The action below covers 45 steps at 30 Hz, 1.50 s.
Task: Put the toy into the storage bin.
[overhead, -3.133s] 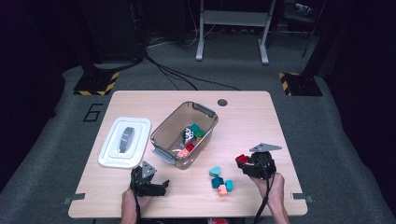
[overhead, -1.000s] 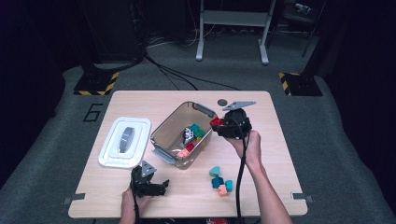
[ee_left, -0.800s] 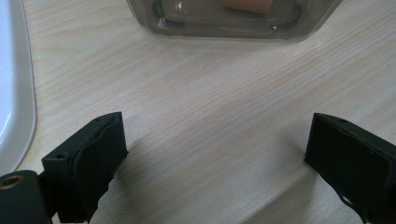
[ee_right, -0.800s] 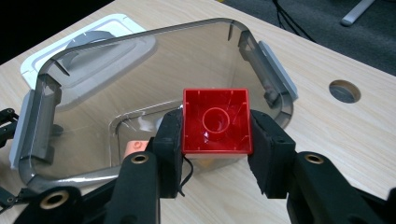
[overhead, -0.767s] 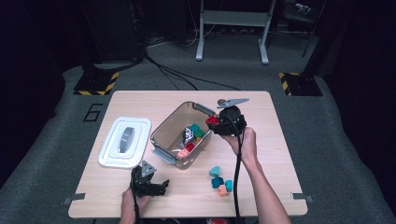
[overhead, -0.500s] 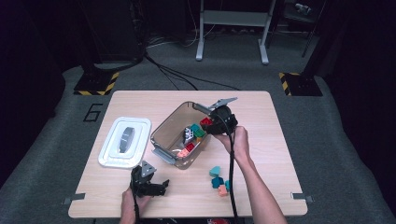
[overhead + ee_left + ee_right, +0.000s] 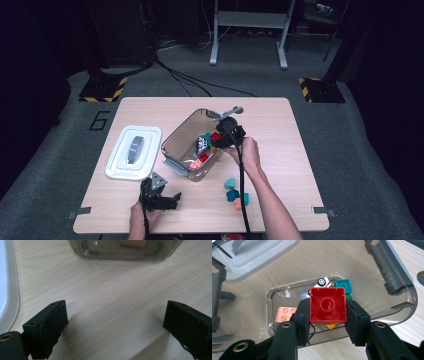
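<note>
Right gripper (image 7: 327, 315) clamps red brick (image 7: 328, 305) above clear bin (image 7: 397, 277).

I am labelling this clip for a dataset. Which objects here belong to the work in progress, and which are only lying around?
In use:
- red block, held by the right gripper
- clear bin with blocks inside
- loose blocks on the table

Lying about:
- white lid
- left gripper, open over bare table

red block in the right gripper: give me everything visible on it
The red block is a square, glossy plastic building brick, seen from its hollow underside: thin walls around one round central tube. The right gripper clamps it by two opposite sides, one black pad on each. It hangs above the open clear container, over the bricks and toy car inside, touching none of them. In the high view it shows at the container's right edge.
</note>
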Available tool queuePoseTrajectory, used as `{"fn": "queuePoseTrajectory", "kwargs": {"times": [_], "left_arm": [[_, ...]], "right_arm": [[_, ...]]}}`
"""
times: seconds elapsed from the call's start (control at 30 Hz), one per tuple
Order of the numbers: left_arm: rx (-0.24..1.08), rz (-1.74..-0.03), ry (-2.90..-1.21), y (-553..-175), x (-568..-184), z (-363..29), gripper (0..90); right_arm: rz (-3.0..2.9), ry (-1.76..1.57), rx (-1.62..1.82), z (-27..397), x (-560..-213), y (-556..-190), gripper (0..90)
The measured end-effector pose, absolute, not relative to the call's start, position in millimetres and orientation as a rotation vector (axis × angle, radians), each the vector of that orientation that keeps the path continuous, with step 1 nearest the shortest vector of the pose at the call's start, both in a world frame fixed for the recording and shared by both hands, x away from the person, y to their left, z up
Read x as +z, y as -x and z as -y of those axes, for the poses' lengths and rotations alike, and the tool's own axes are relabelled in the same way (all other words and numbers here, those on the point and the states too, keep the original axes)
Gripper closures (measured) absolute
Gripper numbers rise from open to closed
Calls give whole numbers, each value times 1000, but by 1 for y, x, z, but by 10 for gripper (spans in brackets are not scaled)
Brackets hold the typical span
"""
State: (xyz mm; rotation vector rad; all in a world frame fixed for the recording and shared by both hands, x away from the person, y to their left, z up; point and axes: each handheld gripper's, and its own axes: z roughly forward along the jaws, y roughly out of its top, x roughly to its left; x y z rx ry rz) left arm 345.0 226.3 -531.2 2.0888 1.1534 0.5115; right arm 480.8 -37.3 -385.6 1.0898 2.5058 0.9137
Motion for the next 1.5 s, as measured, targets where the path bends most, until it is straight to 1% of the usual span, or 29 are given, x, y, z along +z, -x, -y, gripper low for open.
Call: {"fn": "queuePoseTrajectory", "kwargs": {"times": [0.07,0.1,0.17,0.23,0.3,0.47,0.5,0.53,0.6,0.83,0.9,1.0,1.03,1.07,1.13,1.17,1.23,1.3,1.33,1.43,1.5], "left_arm": [[512,-1153,-2089,-345,-531,-226,50],[512,-1153,-2089,-345,-531,-226,50],[507,-1152,-2091,-345,-531,-227,50],[507,-1152,-2091,-345,-531,-227,50],[507,-1153,-2090,-345,-531,-226,50],[507,-1152,-2091,-345,-531,-227,50],[507,-1152,-2091,-345,-531,-227,50],[507,-1151,-2093,-345,-531,-227,50],[504,-1151,-2096,-345,-531,-227,50],[505,-1151,-2096,-345,-531,-227,50],[504,-1151,-2097,-345,-531,-227,50],[504,-1151,-2097,-345,-531,-227,50],[504,-1151,-2097,-345,-531,-227,50],[504,-1152,-2096,-345,-531,-227,50],[504,-1152,-2095,-345,-531,-227,50],[504,-1152,-2095,-345,-531,-227,50],[503,-1152,-2096,-345,-531,-227,50],[504,-1152,-2096,-345,-531,-227,50],[504,-1152,-2096,-345,-531,-227,50],[504,-1152,-2097,-345,-531,-227,50],[504,-1152,-2096,-345,-531,-227,50]], "right_arm": [[-2516,-1089,899,36,-385,-480,577],[-2518,-1080,898,36,-385,-480,557],[-2504,-1094,901,35,-384,-478,480],[-2493,-1104,916,38,-381,-475,437],[-2484,-1108,925,42,-379,-472,367],[-2438,-1117,991,60,-372,-456,236],[-2432,-1122,997,64,-372,-453,212],[-2432,-1122,997,64,-372,-453,212],[-2410,-1122,1021,78,-373,-438,167],[-2400,-1170,1007,108,-393,-409,133],[-2398,-1206,995,116,-403,-399,87],[-2412,-1238,970,128,-421,-388,74],[-2412,-1238,970,128,-421,-388,74],[-2423,-1263,948,133,-433,-381,72],[-2424,-1286,929,137,-444,-374,83],[-2424,-1286,929,137,-444,-374,83],[-2435,-1328,922,143,-460,-365,117],[-2436,-1345,920,144,-465,-363,127],[-2447,-1351,916,145,-472,-361,139],[-2460,-1362,928,143,-478,-358,147],[-2468,-1356,925,141,-480,-356,168]]}}
